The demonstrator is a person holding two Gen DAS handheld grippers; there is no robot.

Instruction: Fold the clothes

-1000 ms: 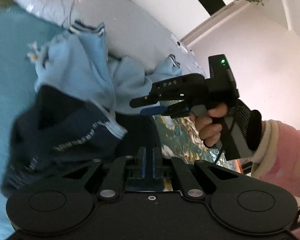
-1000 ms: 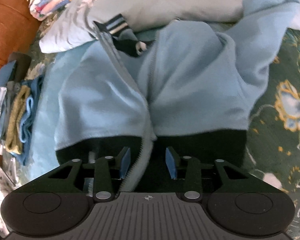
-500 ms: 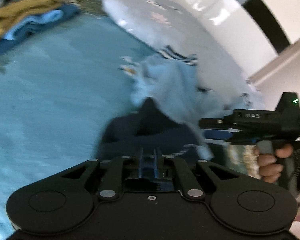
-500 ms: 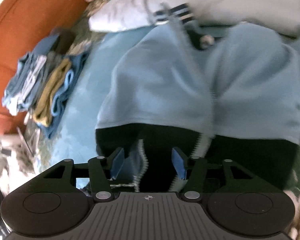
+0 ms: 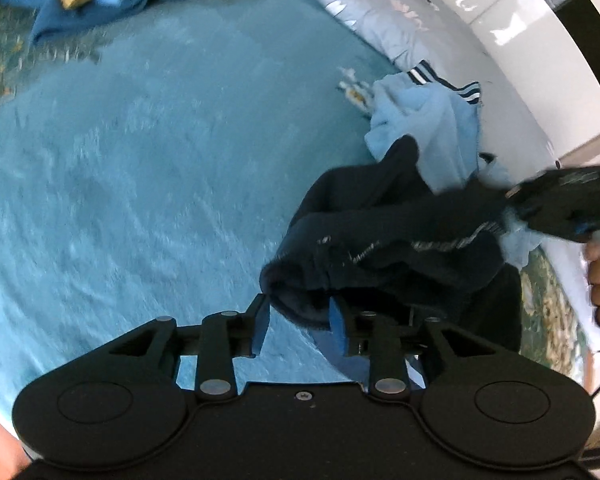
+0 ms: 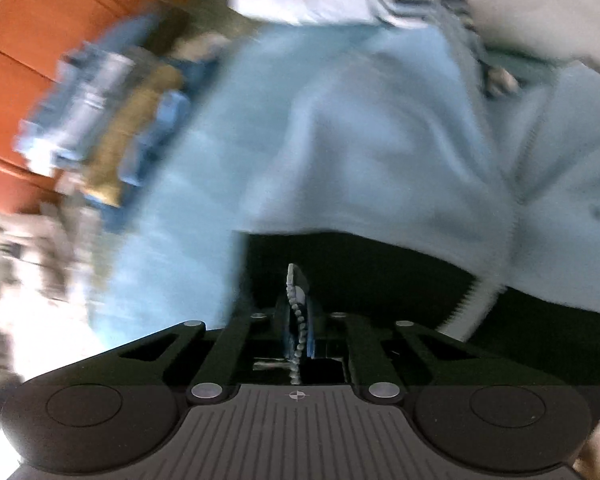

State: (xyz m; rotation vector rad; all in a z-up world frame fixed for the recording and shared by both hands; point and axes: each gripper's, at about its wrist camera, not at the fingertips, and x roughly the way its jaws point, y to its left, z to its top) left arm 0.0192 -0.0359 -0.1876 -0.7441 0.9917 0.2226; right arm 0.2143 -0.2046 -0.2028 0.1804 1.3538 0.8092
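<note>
Left wrist view: a fleecy two-tone jacket (image 5: 400, 232) hangs bunched between both grippers above a teal blanket (image 5: 140, 160).

Its soft light-blue body and dark ribbed hem sag just ahead of the left gripper (image 5: 300, 322), whose blue pads have just been opening and now stand spread, the hem's rolled edge loose between them, whereas a second ago they were pressed together. The right gripper (image 6: 296, 320) has just been closing and now pinches the jacket's toothed zipper edge (image 6: 296, 304); earlier its pads stood apart around it.
</note>
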